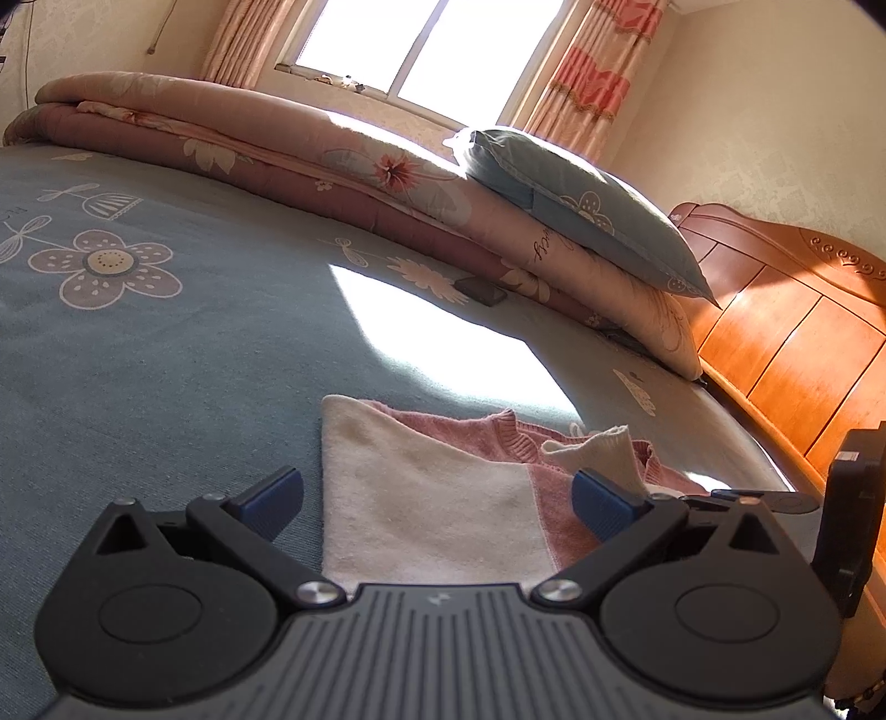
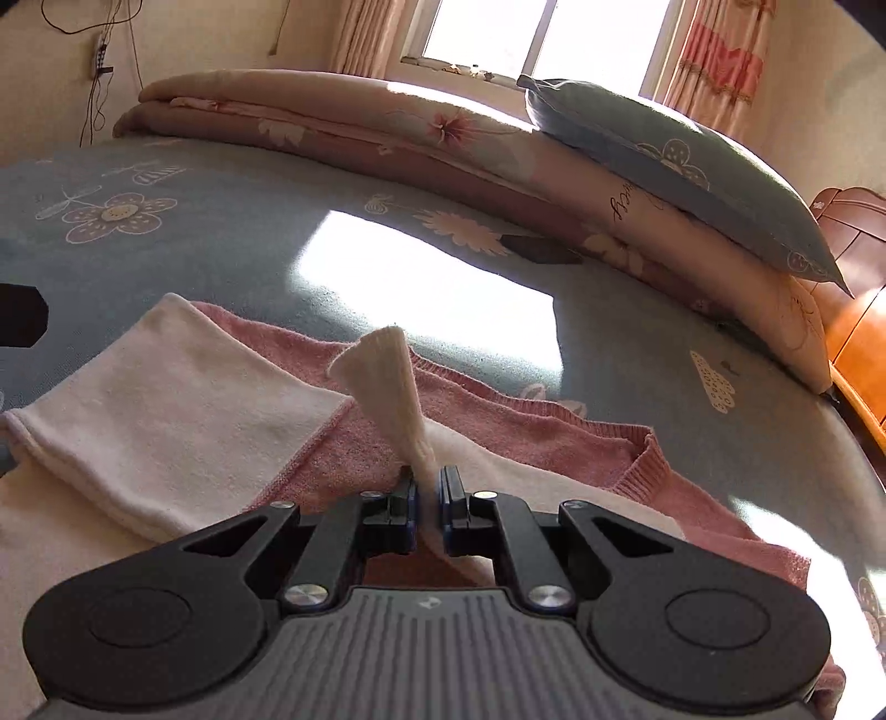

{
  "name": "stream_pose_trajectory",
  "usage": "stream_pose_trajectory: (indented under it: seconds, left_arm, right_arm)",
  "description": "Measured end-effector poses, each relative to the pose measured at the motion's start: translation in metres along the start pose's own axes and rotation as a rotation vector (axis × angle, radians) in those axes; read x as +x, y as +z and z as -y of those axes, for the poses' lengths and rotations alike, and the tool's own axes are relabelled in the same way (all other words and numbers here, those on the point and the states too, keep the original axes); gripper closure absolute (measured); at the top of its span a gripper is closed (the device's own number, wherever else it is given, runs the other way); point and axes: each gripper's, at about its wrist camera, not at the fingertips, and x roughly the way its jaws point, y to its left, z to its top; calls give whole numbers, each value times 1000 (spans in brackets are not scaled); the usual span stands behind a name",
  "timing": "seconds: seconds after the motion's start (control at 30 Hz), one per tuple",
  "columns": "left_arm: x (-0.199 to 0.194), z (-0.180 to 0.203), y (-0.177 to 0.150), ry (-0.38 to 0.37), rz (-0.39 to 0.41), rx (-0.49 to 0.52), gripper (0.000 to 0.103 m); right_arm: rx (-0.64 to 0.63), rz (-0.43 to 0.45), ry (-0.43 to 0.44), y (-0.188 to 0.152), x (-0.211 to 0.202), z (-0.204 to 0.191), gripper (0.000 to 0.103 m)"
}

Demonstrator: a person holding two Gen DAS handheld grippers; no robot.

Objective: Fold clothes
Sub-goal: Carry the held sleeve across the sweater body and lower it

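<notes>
Right gripper (image 2: 427,487) pinching cuff (image 2: 387,382) to fold sleeve over sweater (image 2: 498,410); left gripper (image 1: 437,498) wide open, empty.

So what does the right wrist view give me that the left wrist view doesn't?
Right wrist only: the right gripper shut on the white sleeve cuff, and a power strip on the wall.
Left wrist only: the left gripper open over the sweater's white fold, and most of the wooden headboard.
Both: sweater, blue sheet, folded quilt, pillow, window.
</notes>
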Motion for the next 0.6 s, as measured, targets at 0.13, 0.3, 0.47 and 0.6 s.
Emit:
stream_pose_trajectory:
  seconds: [0.13,0.3,0.47,0.6]
  left_arm:
    - [0,-1,0,-2,-2,-7,1]
    - [0,-1,0,-5,-5,-1,1]
    - [1,-3,1,-6,-8,-15,1]
    - [2,-2,0,-9,-9,-12,1]
  right_arm:
    - [-45,22,14,0,-3,-8,93]
    - [-124,-4,8,-7,4,-25,93]
    - [-101,-1,13,-8,5,-26,92]
    - [-111,-1,20,-7,4,-27,92]
